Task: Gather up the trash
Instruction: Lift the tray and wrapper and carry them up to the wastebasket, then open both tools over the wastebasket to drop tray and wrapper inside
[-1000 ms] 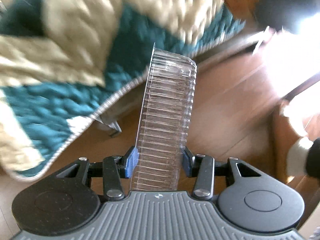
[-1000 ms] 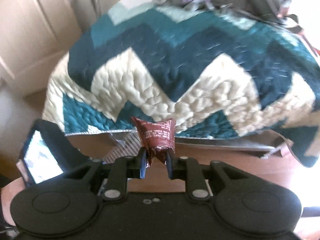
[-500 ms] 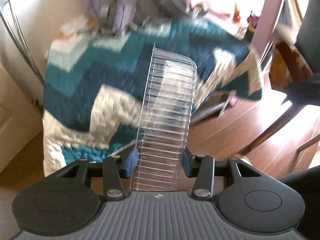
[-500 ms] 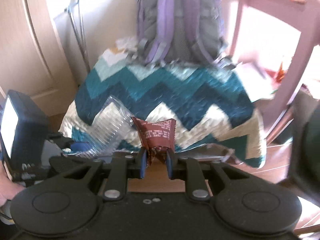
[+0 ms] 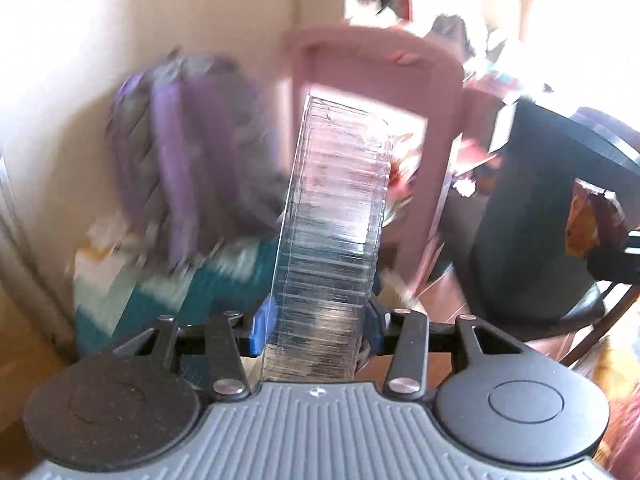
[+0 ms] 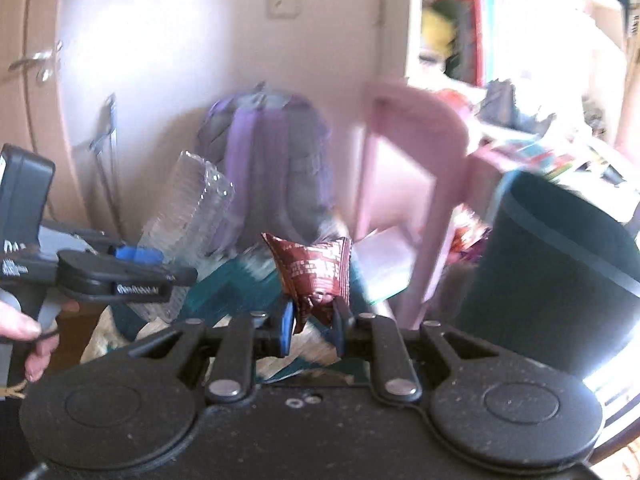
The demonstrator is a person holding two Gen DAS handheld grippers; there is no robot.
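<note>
Two pieces of trash are up in the air, one in each gripper. The left gripper [image 5: 320, 320] has its blue-padded fingers [image 5: 262, 322] closed partway against the sides of a clear ribbed plastic tray [image 5: 336, 216], which stands upright between them and reaches well above the tips. From the right wrist view, that same tray [image 6: 188, 208] shows at the left, held out by the left gripper [image 6: 136, 258], with a person's hand [image 6: 24, 332] on its handle at the frame edge. The right gripper [image 6: 310, 326] has its fingers [image 6: 286, 326] pinched nearly together on the crumpled bottom of a dark red snack wrapper [image 6: 314, 266], whose printed top fans out above them. Behind both, much is blurred: a grey and purple backpack [image 6: 272, 168] leans against the wall above a teal and cream quilt [image 5: 160, 296], a pink chair [image 5: 376, 64] stands beside it, and a dark bin [image 6: 560, 272] sits at the right.
</note>
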